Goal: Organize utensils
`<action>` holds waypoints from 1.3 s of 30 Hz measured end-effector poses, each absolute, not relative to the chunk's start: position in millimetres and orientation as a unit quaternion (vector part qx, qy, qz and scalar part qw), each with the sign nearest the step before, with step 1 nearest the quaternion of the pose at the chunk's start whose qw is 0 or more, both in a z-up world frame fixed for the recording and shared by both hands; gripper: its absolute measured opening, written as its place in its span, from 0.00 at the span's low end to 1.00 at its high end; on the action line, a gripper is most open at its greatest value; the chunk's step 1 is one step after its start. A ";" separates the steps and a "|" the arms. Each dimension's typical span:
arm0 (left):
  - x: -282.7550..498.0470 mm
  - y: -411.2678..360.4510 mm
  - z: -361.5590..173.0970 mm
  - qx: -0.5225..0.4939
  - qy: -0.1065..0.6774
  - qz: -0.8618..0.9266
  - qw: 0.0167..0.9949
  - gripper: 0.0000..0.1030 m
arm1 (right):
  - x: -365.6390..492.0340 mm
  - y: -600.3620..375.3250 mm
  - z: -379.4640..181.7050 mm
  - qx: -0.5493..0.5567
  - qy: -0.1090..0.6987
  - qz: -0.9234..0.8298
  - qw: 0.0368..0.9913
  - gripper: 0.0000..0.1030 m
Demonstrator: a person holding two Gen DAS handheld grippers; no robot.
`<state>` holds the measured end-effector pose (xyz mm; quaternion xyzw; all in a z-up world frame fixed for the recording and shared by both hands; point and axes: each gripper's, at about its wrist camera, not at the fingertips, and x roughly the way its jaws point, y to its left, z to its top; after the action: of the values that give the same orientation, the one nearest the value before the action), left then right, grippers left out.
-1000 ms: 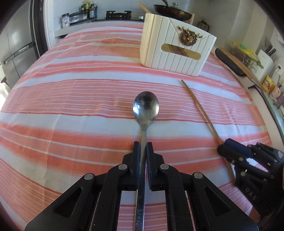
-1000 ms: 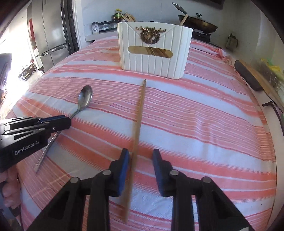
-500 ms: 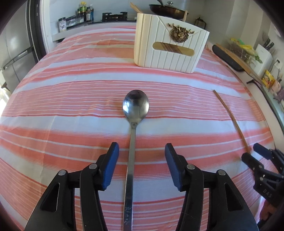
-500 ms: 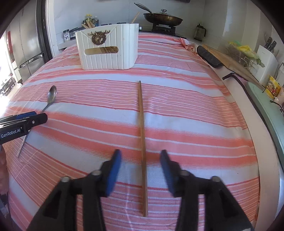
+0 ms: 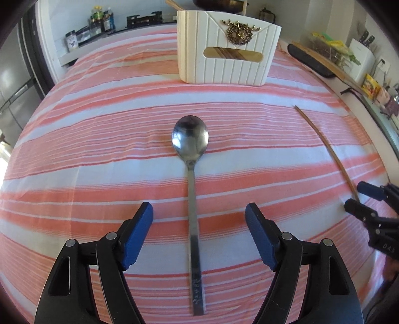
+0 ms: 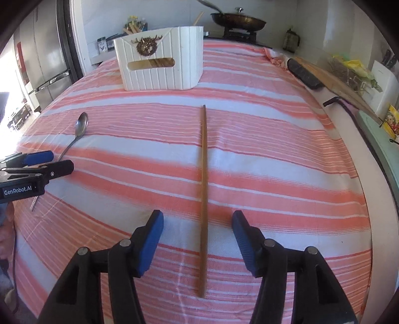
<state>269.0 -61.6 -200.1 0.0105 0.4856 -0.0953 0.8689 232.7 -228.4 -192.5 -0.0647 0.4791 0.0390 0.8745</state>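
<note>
A steel spoon (image 5: 191, 159) lies flat on the striped cloth, bowl pointing away. My left gripper (image 5: 199, 219) is open with a finger on each side of its handle, not touching it. A wooden chopstick (image 6: 204, 189) lies flat on the cloth. My right gripper (image 6: 197, 225) is open and straddles its near part. A white ribbed utensil box (image 5: 224, 62) with a gold emblem stands at the far side; wooden utensils show through its slot. The spoon (image 6: 79, 129) and left gripper (image 6: 37, 164) also show in the right wrist view, and the chopstick (image 5: 326, 147) and right gripper (image 5: 361, 197) in the left wrist view.
The red and white striped cloth (image 5: 99, 124) covers the whole table. A counter with a wok (image 6: 238, 22) and jars (image 5: 99, 20) lies behind. A fridge (image 6: 47, 57) stands at the left. A dark board (image 6: 306, 74) and clutter line the right edge.
My left gripper let go of the spoon and opened wide; the spoon now lies flat. My right gripper opened wider around the chopstick. Both grippers drew back slightly.
</note>
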 end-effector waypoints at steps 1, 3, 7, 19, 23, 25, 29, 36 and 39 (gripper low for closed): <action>269.0 -53.1 -198.7 0.009 0.489 -0.106 0.866 0.77 | 233.7 -231.9 -190.1 -0.062 0.496 0.051 0.865 0.57; 270.3 -37.6 -195.0 0.004 0.494 -0.124 0.860 0.79 | 235.3 -239.5 -186.0 -0.058 0.527 0.069 0.845 0.57; 280.9 -31.5 -187.4 0.013 0.492 -0.132 0.860 0.81 | 248.3 -244.0 -183.5 -0.071 0.557 0.087 0.823 0.57; 340.6 -83.2 -198.9 0.058 0.508 -0.105 0.853 0.35 | 355.3 -221.8 -188.3 -0.085 0.539 0.072 0.835 0.21; 340.8 -80.5 -194.7 0.059 0.505 -0.113 0.853 0.34 | 372.2 -225.0 -185.4 -0.058 0.539 0.064 0.838 0.06; 333.1 -73.0 -182.0 0.053 0.489 -0.114 0.863 0.34 | 365.5 -228.9 -173.3 -0.036 0.523 0.072 0.848 0.06; 307.6 -55.2 -142.5 0.016 0.447 -0.131 0.885 0.34 | 329.2 -235.1 -120.9 0.007 0.451 0.104 0.886 0.06; 262.3 -27.0 -84.1 -0.032 0.376 -0.162 0.912 0.34 | 253.8 -236.7 -50.5 0.012 0.351 0.128 0.928 0.06; 262.7 -25.2 -70.2 -0.047 0.358 -0.167 0.918 0.34 | 237.9 -230.8 -38.5 0.004 0.317 0.126 0.940 0.06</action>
<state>262.7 -25.2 -70.2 -0.0468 0.3577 -0.1671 0.9176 237.9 -230.8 -38.5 0.0044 0.3175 0.1264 0.9398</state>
